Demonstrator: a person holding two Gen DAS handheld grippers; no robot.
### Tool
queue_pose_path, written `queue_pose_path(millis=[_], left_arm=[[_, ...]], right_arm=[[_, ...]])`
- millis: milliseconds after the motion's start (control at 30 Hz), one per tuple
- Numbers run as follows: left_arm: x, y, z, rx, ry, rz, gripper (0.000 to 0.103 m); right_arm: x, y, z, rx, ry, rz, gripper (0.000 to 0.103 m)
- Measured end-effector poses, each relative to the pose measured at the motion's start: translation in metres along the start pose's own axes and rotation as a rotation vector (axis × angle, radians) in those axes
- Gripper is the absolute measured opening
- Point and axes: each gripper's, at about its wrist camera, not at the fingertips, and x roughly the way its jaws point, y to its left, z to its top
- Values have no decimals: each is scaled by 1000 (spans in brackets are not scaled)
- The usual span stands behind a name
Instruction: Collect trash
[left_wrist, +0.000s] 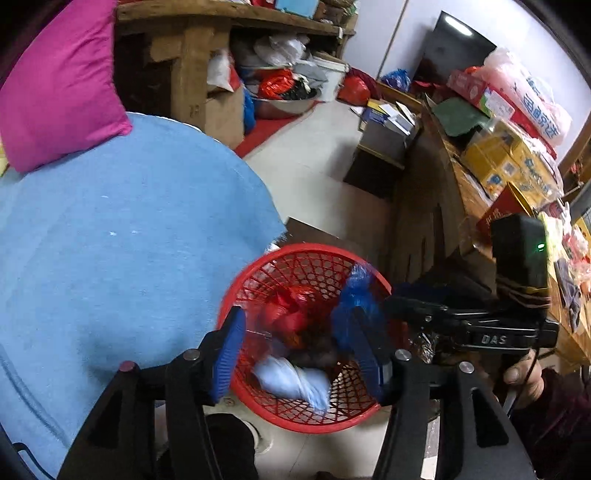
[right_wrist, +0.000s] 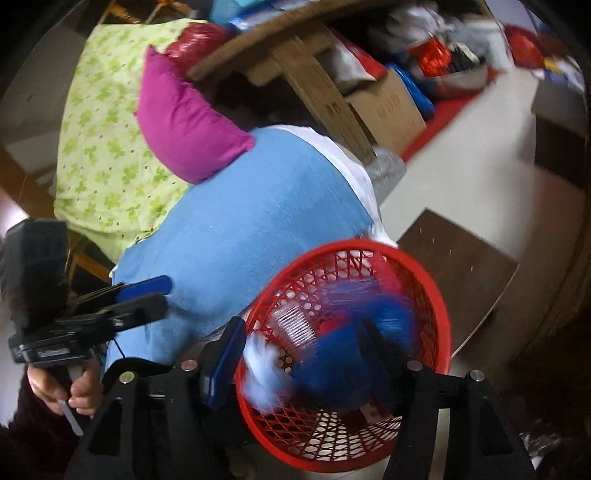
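Note:
A red mesh basket (left_wrist: 306, 424) (right_wrist: 369, 456) stands on the floor against a blue-covered seat (left_wrist: 129, 240). In it lie a red plastic bag (left_wrist: 291, 310), a pale blue wad (left_wrist: 295, 384) and something dark. My left gripper (left_wrist: 295, 354) (right_wrist: 166, 294) hangs open over the basket with nothing pressed between its pads. My right gripper (right_wrist: 301, 358) (left_wrist: 399, 306) is open above the basket too. A blurred blue plastic bag (right_wrist: 351, 354) (left_wrist: 354, 291) sits loosely between its fingers, brushing the right one, and a whitish blur (right_wrist: 262, 376) shows beside it.
A pink cushion (left_wrist: 62, 85) (right_wrist: 188, 129) and a green floral cover (right_wrist: 99, 147) lie on the seat. A brown board (right_wrist: 458, 273) lies on the floor behind the basket. A cluttered wooden counter (left_wrist: 461, 177) runs along the right, and boxes and bags sit under a wooden table (left_wrist: 229, 22).

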Motion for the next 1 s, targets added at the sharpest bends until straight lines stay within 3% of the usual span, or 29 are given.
queue_pose_path(millis=[200,533,867,1000], left_arm=[[-52,28,-1,-52,-158,193,61],[-165,78,-30,-193,-420,541,80],[-266,136,-87,-402,-538,841,93],[-298,156,-116,-500,-564,914,94]], right_arm=[[-6,19,8,-49,-31,-7,66],[-40,120,29,-251,-145,47,66],[-52,267,45,-492,-272,192,70],[-40,322,47,-531,-298,230,73]])
